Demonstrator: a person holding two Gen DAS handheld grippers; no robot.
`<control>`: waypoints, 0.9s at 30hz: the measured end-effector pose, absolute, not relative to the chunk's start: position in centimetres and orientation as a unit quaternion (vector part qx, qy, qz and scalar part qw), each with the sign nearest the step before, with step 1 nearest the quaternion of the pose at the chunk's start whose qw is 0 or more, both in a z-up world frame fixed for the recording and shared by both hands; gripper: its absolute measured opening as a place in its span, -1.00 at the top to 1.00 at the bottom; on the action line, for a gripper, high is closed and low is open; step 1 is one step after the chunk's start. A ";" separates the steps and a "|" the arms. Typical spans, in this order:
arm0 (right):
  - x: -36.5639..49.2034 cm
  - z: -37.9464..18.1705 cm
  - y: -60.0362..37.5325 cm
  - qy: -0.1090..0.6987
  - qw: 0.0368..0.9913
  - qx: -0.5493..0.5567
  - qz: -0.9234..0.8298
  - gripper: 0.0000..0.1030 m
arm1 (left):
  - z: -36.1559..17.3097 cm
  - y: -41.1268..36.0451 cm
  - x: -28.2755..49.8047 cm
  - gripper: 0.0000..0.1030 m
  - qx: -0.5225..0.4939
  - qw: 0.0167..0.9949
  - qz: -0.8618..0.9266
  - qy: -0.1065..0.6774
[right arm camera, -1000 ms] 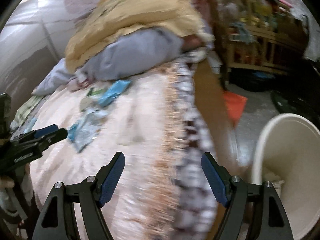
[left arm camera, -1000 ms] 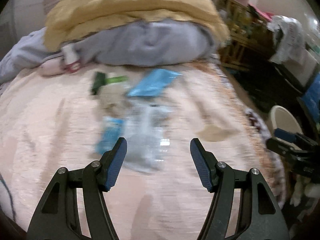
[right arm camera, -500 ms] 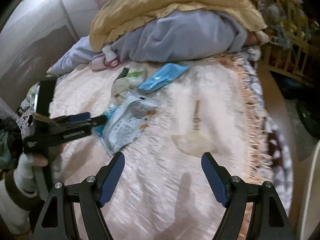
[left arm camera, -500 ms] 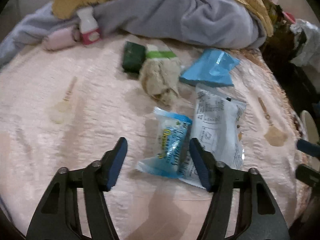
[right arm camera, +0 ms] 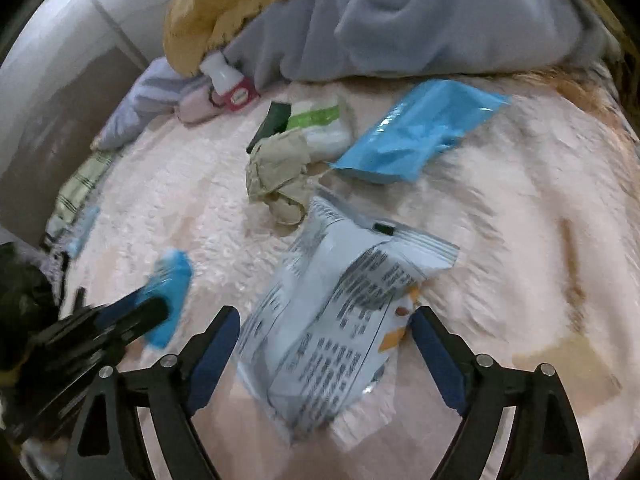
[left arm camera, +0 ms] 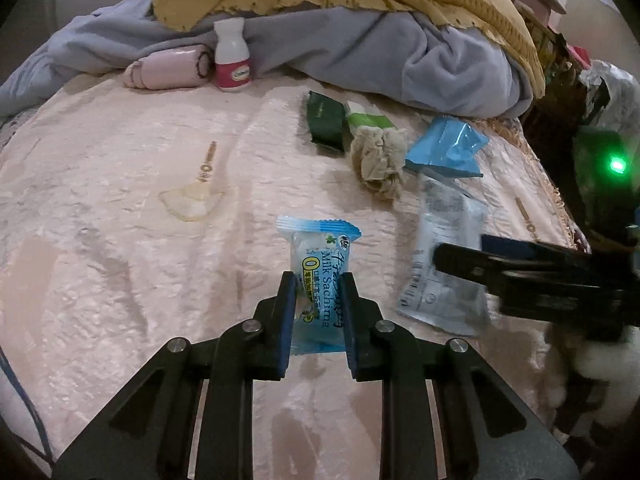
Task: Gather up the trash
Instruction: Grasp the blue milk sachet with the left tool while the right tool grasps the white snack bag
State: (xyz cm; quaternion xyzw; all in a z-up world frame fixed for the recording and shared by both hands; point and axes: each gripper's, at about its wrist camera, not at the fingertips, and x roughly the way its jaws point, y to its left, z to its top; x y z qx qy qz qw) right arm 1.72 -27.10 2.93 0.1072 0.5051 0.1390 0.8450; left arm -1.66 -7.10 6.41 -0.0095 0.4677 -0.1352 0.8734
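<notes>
A: Left gripper (left arm camera: 316,292) clenching the small light-blue crinkle-edged plastic snack wrapper (left arm camera: 320,264), pads pressing both sides, wrapper lying on the pink textured bedspread (left arm camera: 120,200).

B: Right gripper (right arm camera: 324,340) opening, straddling the large white printed foil packet (right arm camera: 340,308), pads not pressing it.

A: Lying just beyond: crumpled beige paper ball (left arm camera: 378,158), glossy bright-blue flat pouch (left arm camera: 448,148), dark-green wrapper (left arm camera: 324,122), all close together.

B: Standing against the grey blanket (left arm camera: 360,52): white bottle with pink label (left arm camera: 232,56). Leaving bare bedspread to the left; fringed edge (left arm camera: 548,184) running along the right.
</notes>
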 end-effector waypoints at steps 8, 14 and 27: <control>1.0 4.1 -25.8 0.482 0.860 0.053 0.160 0.00 | 7.1 -7.5 -2.4 0.64 -0.016 0.878 -0.139 0.457; -2.4 6.2 -27.8 0.461 0.870 0.049 0.170 0.00 | 8.2 -10.1 -3.9 0.64 -0.006 0.883 -0.154 0.443; -8.7 9.6 -34.6 0.424 0.893 0.046 0.143 0.00 | 9.4 -18.3 -7.6 0.64 0.025 0.884 -0.196 0.424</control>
